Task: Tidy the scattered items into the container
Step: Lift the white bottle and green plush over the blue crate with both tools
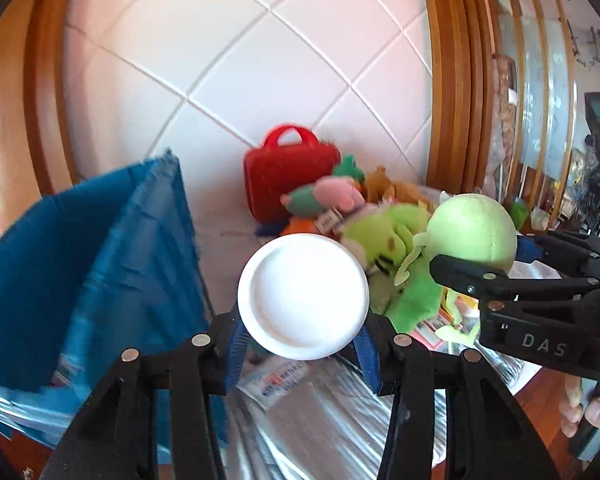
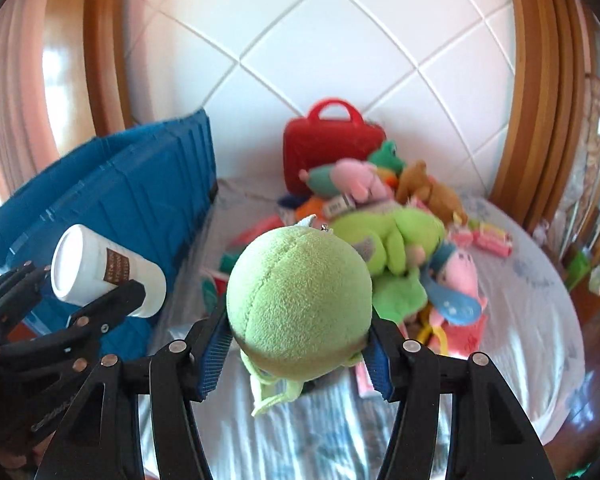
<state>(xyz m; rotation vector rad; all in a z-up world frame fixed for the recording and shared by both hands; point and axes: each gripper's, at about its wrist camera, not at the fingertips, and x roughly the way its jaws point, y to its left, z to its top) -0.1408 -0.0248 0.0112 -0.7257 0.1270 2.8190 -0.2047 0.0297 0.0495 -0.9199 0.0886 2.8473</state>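
**Both grippers loaded, held above the toy pile**

Your left gripper [image 1: 301,344] is clamped on a white paper cup [image 1: 303,296]; in the left wrist view its round white end fills the lower centre of the frame, with the blue pads pressed against its sides. In the right wrist view the same cup [image 2: 108,270] appears at the left edge, lying roughly level between the black fingers, a brown label on its side.

Your right gripper [image 2: 298,360] is clamped on a round green plush ball [image 2: 300,304], lower centre of its frame, with pale green straps hanging beneath. The pads touch both sides of the ball. In the left wrist view the ball [image 1: 473,232] sits at centre right.

The blue container [image 2: 112,196] stands at the left of both views, its ribbed wall just beside the cup.

The remaining toys lie in a heap at centre frame: a red toy case [image 2: 331,148] against the white quilted panel [image 2: 339,40], a pink plush [image 2: 355,178], a brown bear [image 2: 427,190], a large green plush [image 2: 399,236]. All rest on a light bedcover [image 2: 519,280].
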